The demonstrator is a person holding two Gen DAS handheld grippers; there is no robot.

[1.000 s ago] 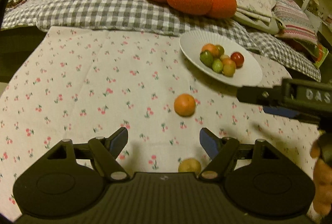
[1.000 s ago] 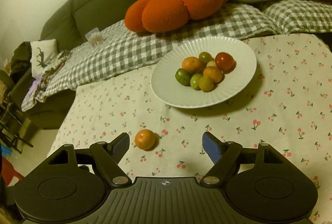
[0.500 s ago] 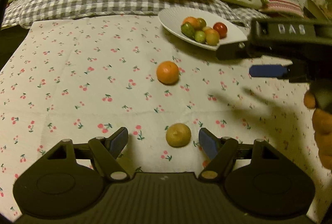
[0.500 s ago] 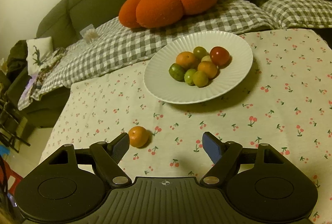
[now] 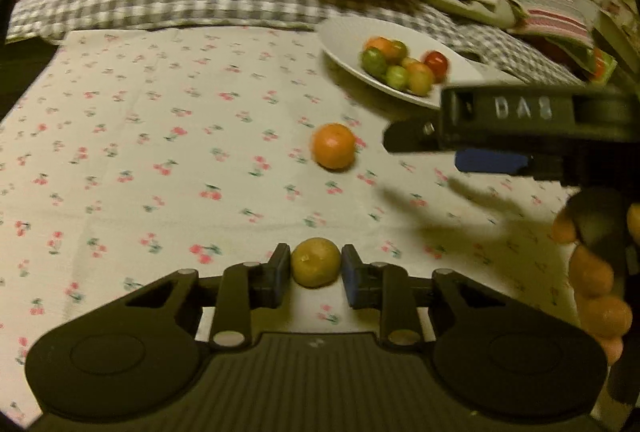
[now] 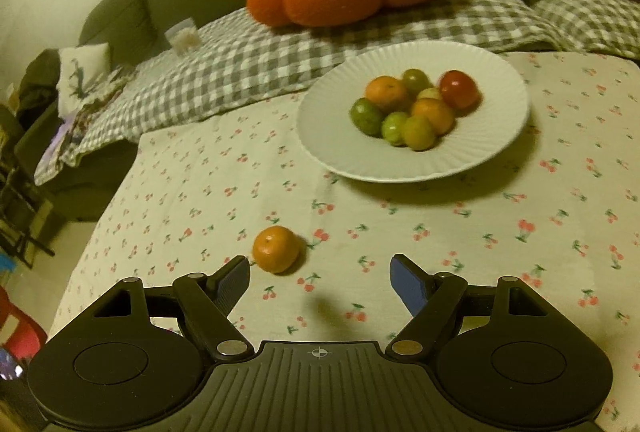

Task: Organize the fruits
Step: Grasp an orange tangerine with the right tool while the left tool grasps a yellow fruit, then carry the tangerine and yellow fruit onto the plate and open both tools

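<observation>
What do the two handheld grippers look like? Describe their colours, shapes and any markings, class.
Each is black plastic: a ribbed centre plate, two round discs at the sides and hinged linkage arms with silver pivot pins. The left gripper and right gripper have blue finger pads. Seen from the left camera, the right gripper's side carries pale raised letters, "DAS". No cables or sleeves show.

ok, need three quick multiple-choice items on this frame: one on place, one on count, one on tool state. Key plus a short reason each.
1. Where is the yellowish fruit?
A. on the plate
B. between the left tool's fingers
C. on the sofa

2. How many fruits lie on the white plate?
A. three
B. five
C. seven

3. The right tool is:
A. open, holding nothing
B. shut on the orange
C. shut on the plate rim

Key: 1 B, the left tool has its pads at both sides of it. 2 C, seven show in the right wrist view. 3 A, its fingers stand wide apart, and the orange lies loose on the cloth.
</observation>
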